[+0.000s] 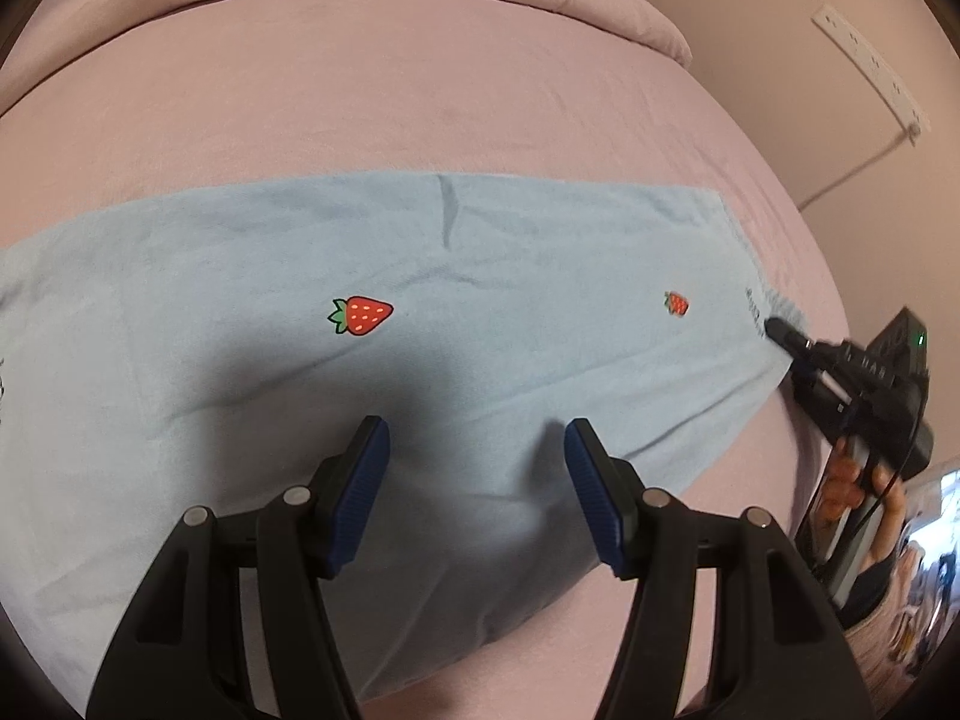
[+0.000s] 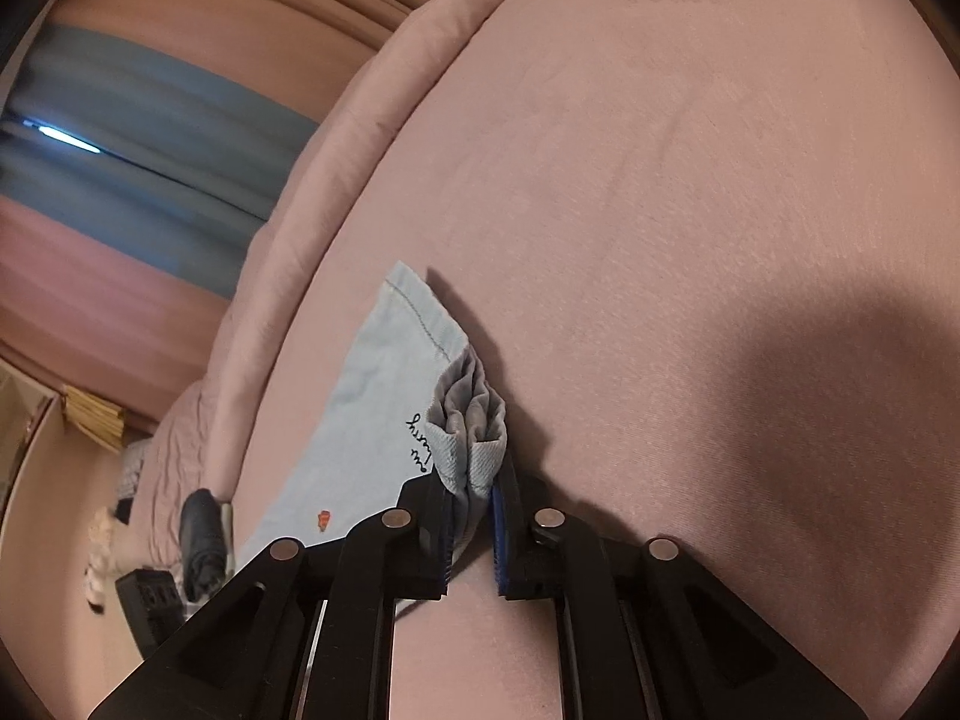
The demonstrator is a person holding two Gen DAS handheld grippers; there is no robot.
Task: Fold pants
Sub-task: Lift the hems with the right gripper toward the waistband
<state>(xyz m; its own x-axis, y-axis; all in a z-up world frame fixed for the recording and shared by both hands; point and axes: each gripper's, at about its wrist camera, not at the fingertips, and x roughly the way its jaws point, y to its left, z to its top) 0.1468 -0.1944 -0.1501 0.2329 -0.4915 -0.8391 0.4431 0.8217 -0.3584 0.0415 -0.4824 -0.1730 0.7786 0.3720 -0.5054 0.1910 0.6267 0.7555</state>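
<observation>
Light blue pants (image 1: 420,324) with small strawberry prints lie flat across the pink bed (image 1: 372,114). My left gripper (image 1: 477,444) hovers just above the cloth near its front edge, jaws open with nothing between the blue pads. My right gripper (image 1: 780,330) reaches in from the right and pinches the right end of the pants. In the right wrist view that gripper (image 2: 471,501) is shut on a bunched fold of the blue cloth (image 2: 474,426), beside black script lettering (image 2: 420,444). A hand (image 1: 864,480) holds its handle.
A folded pink duvet (image 1: 420,6) runs along the far side of the bed. A white power strip (image 1: 870,72) with its cable hangs on the wall at the right. Curtains (image 2: 138,138) and floor clutter (image 2: 150,582) show past the bed's edge.
</observation>
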